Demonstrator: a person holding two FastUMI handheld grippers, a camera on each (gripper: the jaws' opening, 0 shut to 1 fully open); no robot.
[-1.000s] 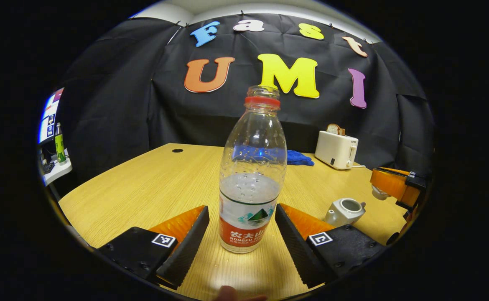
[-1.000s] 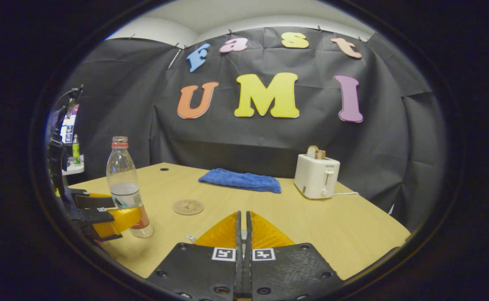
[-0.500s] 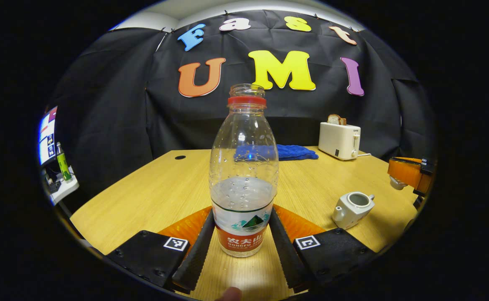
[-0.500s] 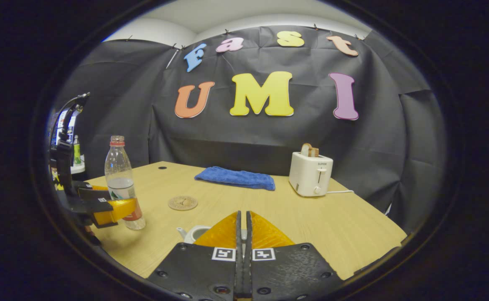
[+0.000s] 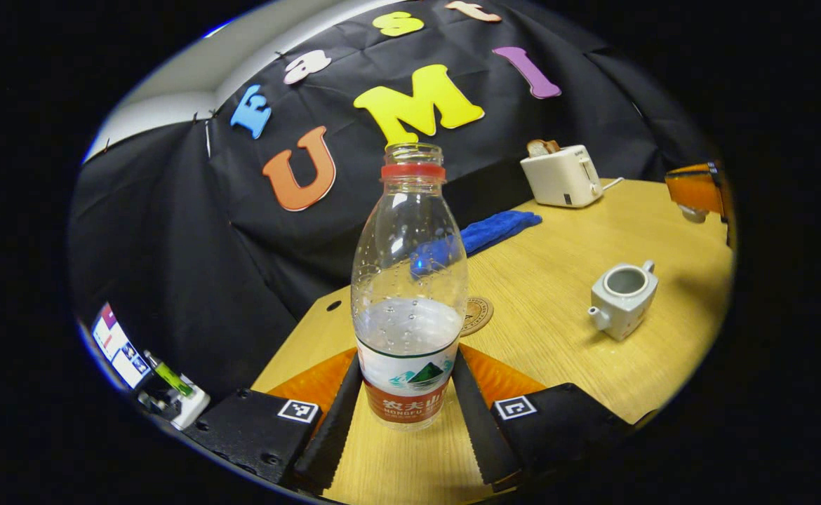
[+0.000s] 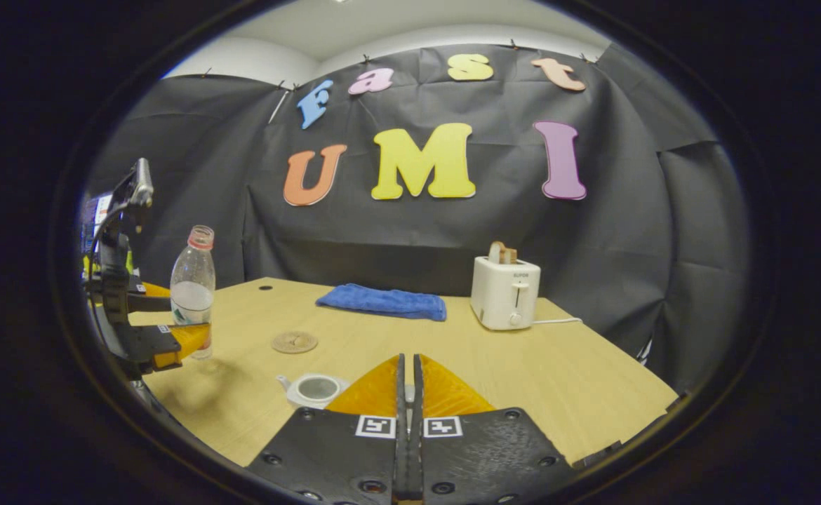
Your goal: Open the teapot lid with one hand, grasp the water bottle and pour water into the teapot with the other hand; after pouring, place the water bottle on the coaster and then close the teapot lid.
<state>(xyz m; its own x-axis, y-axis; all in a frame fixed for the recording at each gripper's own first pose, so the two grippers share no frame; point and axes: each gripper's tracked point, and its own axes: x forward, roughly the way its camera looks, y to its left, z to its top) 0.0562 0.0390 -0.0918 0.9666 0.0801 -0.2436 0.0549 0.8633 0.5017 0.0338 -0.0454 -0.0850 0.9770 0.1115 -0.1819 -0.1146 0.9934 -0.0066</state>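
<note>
Water bottle (image 5: 410,294) sits at the centre of the left gripper view, uncapped, with a red neck ring and water up to just above its label. The left gripper (image 5: 405,393) is clamped on it, both fingers pressing the labelled lower part from either side. In the right gripper view the same bottle (image 6: 193,291) shows at the left edge, held off the wooden table (image 6: 523,379) and tilted slightly.

Right of centre in the left gripper view stands the white teapot (image 5: 623,296), lid off, its round mouth open and its spout pointing lower left. A round coaster (image 5: 477,315) lies flat on the table just behind the bottle. At the upper right edge of that view the right gripper (image 5: 695,200) holds a small pale object, likely the lid, though too little shows to be sure.

In the right gripper view the right gripper's fingers (image 6: 382,386) are pressed almost together at bottom centre, something pale just visible between them. The teapot (image 6: 314,389) is just left of them.
</note>
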